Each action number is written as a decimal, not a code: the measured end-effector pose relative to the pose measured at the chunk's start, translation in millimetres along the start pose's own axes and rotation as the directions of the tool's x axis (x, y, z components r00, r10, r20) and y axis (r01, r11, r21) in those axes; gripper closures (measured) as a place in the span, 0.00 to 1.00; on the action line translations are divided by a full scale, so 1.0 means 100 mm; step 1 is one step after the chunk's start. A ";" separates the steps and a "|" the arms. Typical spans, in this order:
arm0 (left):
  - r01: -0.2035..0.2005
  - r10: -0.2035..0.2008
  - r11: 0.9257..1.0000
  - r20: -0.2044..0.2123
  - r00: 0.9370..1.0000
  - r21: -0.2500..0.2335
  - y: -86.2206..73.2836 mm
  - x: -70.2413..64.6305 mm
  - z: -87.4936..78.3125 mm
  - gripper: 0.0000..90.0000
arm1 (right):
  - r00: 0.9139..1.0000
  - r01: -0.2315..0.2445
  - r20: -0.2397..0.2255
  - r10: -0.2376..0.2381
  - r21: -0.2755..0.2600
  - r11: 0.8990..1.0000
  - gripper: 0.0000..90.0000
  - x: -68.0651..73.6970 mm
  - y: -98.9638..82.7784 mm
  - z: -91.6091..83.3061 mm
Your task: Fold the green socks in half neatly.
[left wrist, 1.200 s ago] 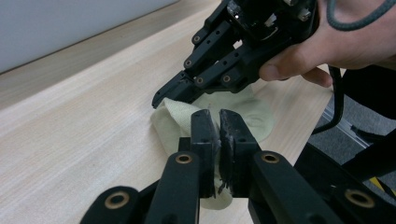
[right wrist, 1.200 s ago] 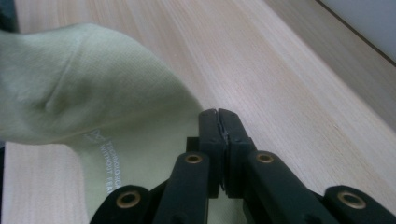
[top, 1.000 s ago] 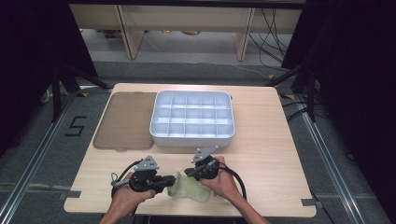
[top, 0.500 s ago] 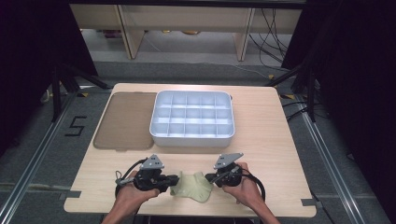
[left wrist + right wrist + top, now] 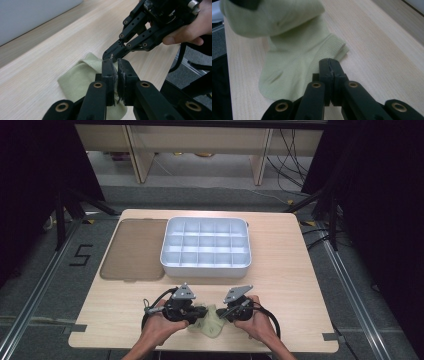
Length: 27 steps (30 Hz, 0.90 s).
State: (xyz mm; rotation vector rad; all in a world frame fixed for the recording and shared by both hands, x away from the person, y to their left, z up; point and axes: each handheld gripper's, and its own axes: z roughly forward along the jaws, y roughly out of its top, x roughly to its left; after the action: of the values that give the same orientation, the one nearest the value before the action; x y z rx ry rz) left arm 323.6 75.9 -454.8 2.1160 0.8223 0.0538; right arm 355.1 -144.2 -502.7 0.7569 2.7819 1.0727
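A pale green sock (image 5: pixel 210 323) lies on the wooden table (image 5: pixel 290 270) near its front edge, between my two grippers. My left gripper (image 5: pixel 201 313) is shut on the sock (image 5: pixel 75 77), with fabric pinched between its jaws (image 5: pixel 115 72), and holds that part raised. My right gripper (image 5: pixel 223 313) faces it from the right, jaws shut at the ribbed cuff edge of the sock (image 5: pixel 294 57); the fabric runs in under its tips (image 5: pixel 329 65). In the left gripper view, the right gripper (image 5: pixel 112 53) almost touches my left jaws.
A white compartment box (image 5: pixel 205 270) with several empty cells stands at the middle of the table. A brown flat lid (image 5: pixel 135 250) lies to its left. The table's front edge runs just below both hands.
My right gripper moved right from beside the left one, and the sock spread out between them. The left gripper shifted slightly right.
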 end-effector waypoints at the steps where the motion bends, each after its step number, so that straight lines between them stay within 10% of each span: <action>1: 0.000 0.000 1.000 0.000 1.000 0.000 0.00 0.00 0.00 0.93 | 1.000 0.000 0.000 0.000 0.000 1.000 1.00 0.00 0.00 0.00; 16: -0.015 0.015 0.999 0.014 1.000 0.039 -0.02 -0.05 0.32 0.92 | 0.999 -0.039 -0.021 0.039 -0.024 0.999 0.99 -0.09 -0.03 -0.04; 27: 0.006 -0.008 0.998 0.041 0.999 0.055 -0.04 -0.08 0.56 0.86 | 0.996 -0.082 0.035 0.087 -0.109 0.991 0.98 -0.27 -0.14 -0.44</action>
State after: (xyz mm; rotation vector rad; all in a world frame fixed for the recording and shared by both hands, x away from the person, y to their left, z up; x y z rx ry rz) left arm 333.1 34.0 -492.1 2.1586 0.8152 -0.0160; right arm 362.7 -192.9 -481.2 0.8801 2.6562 1.1968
